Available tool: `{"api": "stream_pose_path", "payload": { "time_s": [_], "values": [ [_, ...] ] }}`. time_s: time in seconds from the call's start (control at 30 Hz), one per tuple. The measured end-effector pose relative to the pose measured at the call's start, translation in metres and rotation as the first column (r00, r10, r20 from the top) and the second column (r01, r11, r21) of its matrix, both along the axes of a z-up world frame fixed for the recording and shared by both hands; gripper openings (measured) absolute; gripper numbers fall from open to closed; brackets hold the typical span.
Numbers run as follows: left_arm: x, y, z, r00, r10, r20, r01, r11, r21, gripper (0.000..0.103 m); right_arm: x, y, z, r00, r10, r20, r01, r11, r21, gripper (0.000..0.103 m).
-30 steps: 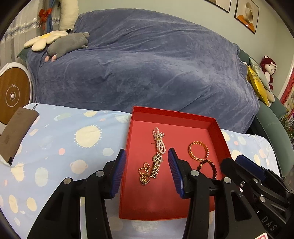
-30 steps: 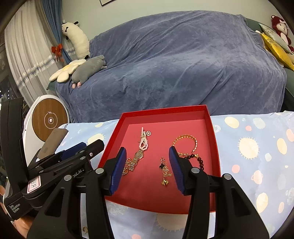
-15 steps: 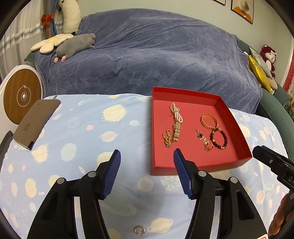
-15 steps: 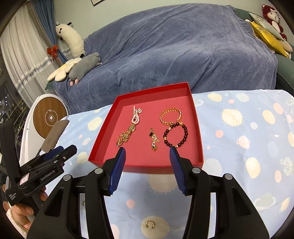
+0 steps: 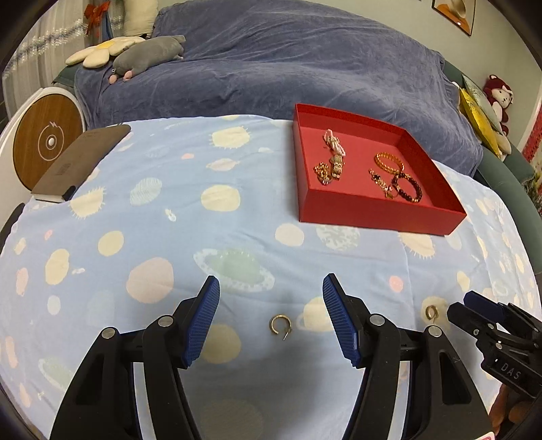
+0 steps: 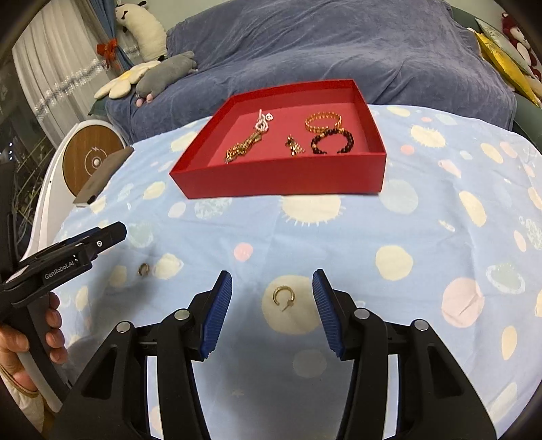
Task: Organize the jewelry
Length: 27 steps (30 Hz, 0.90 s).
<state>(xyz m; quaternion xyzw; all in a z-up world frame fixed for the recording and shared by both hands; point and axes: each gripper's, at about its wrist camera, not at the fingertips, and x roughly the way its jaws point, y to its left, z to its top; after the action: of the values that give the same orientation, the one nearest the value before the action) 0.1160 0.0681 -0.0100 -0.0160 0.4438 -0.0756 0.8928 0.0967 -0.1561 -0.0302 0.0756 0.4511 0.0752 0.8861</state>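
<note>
Person's hand [image 6: 20,342] on left tongs' handle seen only in right wrist view; framed picture [image 5: 455,13] on wall seen only in left wrist view.

Two gold hoop earrings, open C-shape with post, lie flat on spotted cloth [image 5: 142,210]. One earring [image 5: 279,325] framed between left tongs [image 5: 271,301] pads, untouched. Other earring [image 6: 284,297] framed between right tongs [image 6: 272,291] pads, untouched.

Left jaws opening, wide apart, nothing held. Right jaws about half open, nothing held.

Red tray [image 6: 281,181] with bracelets and chains set beyond both tongs.
</note>
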Motion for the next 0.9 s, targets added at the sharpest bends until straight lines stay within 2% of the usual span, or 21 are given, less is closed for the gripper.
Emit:
{"api": "stream_pose_path", "payload": {
  "time_s": [0.23, 0.53, 0.6, 0.67, 0.73, 0.83, 0.87, 0.9],
  "values": [
    [-0.005, -0.003, -0.027, 1.0, -0.003, -0.021, 0.004, 0.999, 0.04, 0.061, 0.0, 0.007, -0.02, 1.0, 0.019, -0.005, -0.019, 0.998, -0.064, 0.045],
    [-0.004, -0.008, -0.04, 0.999, -0.028, -0.029, 0.029, 0.998, 0.051, 0.059, 0.001, 0.013, -0.031, 0.999, 0.033, 0.002, -0.033, 0.991, -0.131, 0.032],
    [-0.004, -0.009, -0.043, 0.999, -0.034, -0.026, 0.035, 0.998, 0.059, 0.052, 0.001, 0.013, -0.031, 0.999, 0.034, 0.008, -0.033, 0.989, -0.141, 0.03],
    [-0.005, -0.011, -0.043, 0.999, -0.048, -0.02, 0.049, 0.996, 0.069, 0.047, 0.001, 0.015, -0.031, 0.999, 0.04, 0.011, -0.038, 0.988, -0.149, 0.02],
    [-0.006, -0.011, -0.043, 0.998, -0.056, -0.016, 0.057, 0.996, 0.072, 0.042, 0.001, 0.016, -0.031, 0.999, 0.045, 0.011, -0.043, 0.988, -0.149, 0.016],
    [-0.006, -0.012, -0.043, 0.998, -0.065, -0.009, 0.065, 0.994, 0.084, 0.027, 0.0, 0.015, -0.031, 0.999, 0.045, 0.012, -0.043, 0.988, -0.15, 0.016],
    [-0.006, -0.011, -0.043, 0.998, -0.068, -0.009, 0.068, 0.994, 0.084, 0.018, 0.0, 0.015, -0.031, 0.999, 0.045, 0.01, -0.043, 0.988, -0.149, 0.016],
    [-0.006, -0.01, -0.042, 0.997, -0.07, -0.01, 0.071, 0.994, 0.08, 0.014, 0.0, 0.015, -0.031, 0.999, 0.046, 0.009, -0.044, 0.988, -0.148, 0.016]
  ]
}}
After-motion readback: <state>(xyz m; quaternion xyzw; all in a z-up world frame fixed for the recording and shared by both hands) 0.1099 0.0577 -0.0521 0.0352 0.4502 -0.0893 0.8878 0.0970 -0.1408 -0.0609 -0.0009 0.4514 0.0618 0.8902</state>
